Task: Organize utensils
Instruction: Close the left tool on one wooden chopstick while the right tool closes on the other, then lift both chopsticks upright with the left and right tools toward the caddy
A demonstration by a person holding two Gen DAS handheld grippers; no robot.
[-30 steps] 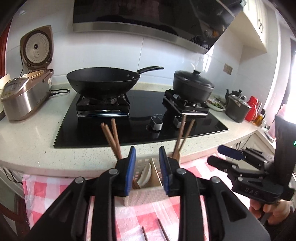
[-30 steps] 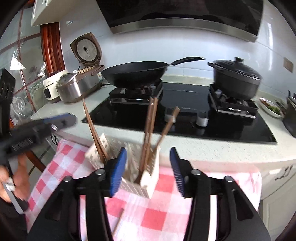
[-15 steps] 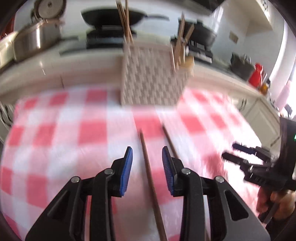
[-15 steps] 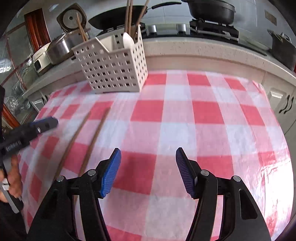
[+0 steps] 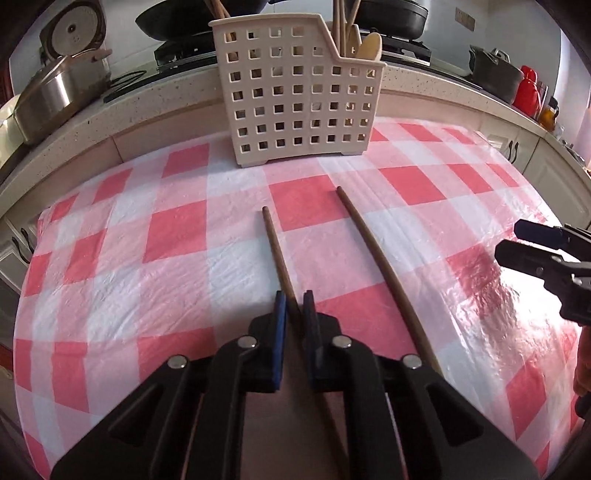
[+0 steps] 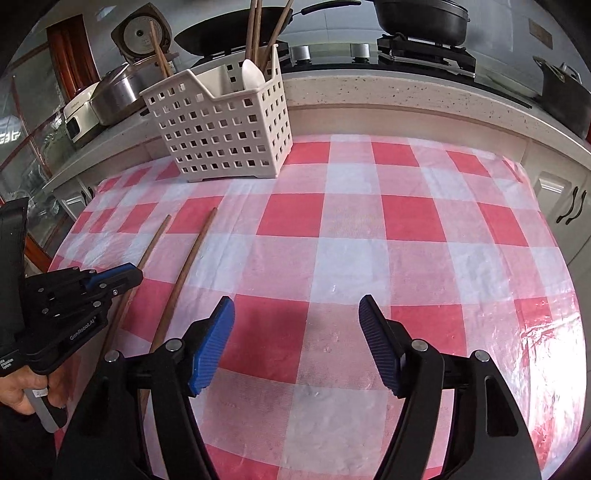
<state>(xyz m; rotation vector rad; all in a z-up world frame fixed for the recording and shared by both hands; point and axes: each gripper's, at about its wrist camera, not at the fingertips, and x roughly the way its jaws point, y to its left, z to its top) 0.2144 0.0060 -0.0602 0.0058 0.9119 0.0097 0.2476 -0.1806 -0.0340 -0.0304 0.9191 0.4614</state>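
Note:
Two brown chopsticks lie on the red-and-white checked cloth (image 5: 147,277), pointing toward a white perforated utensil holder (image 5: 295,99) that has chopsticks and spoons in it. My left gripper (image 5: 293,299) is shut on the left chopstick (image 5: 275,247) near its near end. The right chopstick (image 5: 373,251) lies free beside it. In the right wrist view the left gripper (image 6: 136,275) sits over the held chopstick (image 6: 155,240), with the free chopstick (image 6: 192,258) and the holder (image 6: 221,133) beyond. My right gripper (image 6: 297,314) hovers over bare cloth, its jaws opening with nothing between them; it also shows at the edge (image 5: 511,242).
Behind the table runs a speckled counter (image 6: 406,92) with a hob, a wok (image 6: 221,33), a black pot (image 6: 421,16) and a rice cooker (image 5: 55,92). A red bottle (image 5: 528,88) stands at the far right. A hand (image 6: 22,391) holds the left gripper.
Both grippers came down from facing the stove to low over the cloth. The left jaws closed on the left chopstick. The right jaws spread wider.

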